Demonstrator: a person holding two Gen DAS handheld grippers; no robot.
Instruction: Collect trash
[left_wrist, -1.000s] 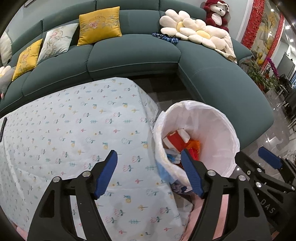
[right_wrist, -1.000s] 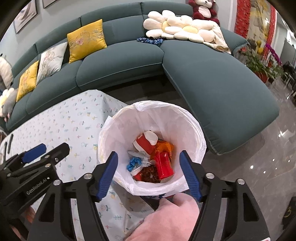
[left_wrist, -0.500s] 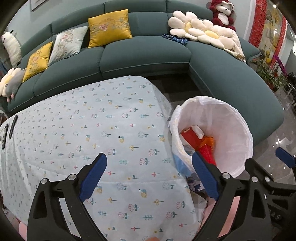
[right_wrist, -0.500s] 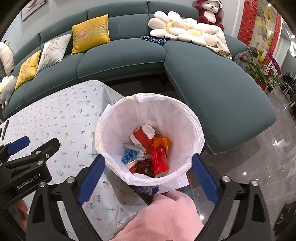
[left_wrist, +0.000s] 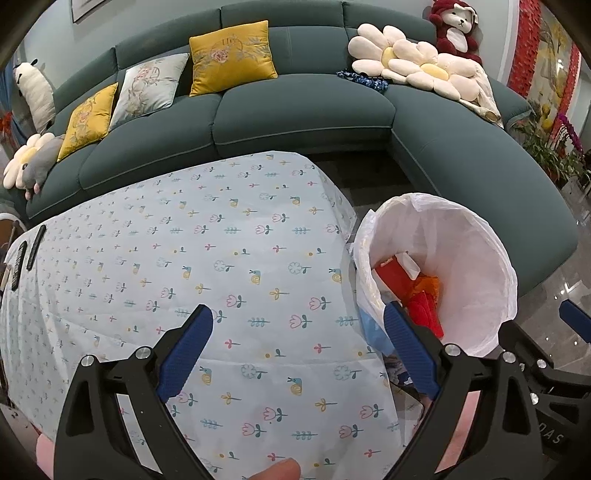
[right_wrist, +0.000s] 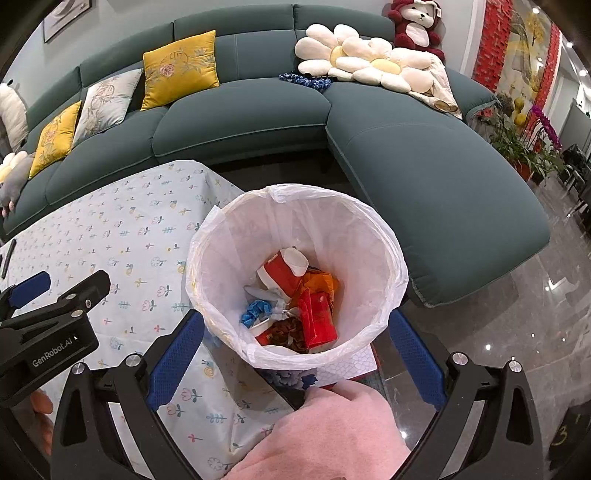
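A round bin with a white liner (right_wrist: 369, 240) stands on the floor at the table's right end; it also shows in the left wrist view (left_wrist: 472, 266). Inside lie red cartons (right_wrist: 317, 321), an orange wrapper (right_wrist: 321, 280), blue scrap (right_wrist: 253, 314) and a paper cup. My right gripper (right_wrist: 295, 343) is open and empty, above the bin's near rim. My left gripper (left_wrist: 295, 347) is open and empty above the flowered tablecloth (left_wrist: 221, 258), left of the bin.
A teal corner sofa (left_wrist: 303, 110) with yellow and grey cushions, flower pillows and a plush bear runs behind and right. Two dark remotes (left_wrist: 26, 254) lie at the table's far left. A pink cloth (right_wrist: 332, 432) is under my right gripper. Glossy floor is at right.
Both grippers have risen and pulled back, so more of the table and bin shows. Both jaws have opened wider. The trash in the bin has not moved.
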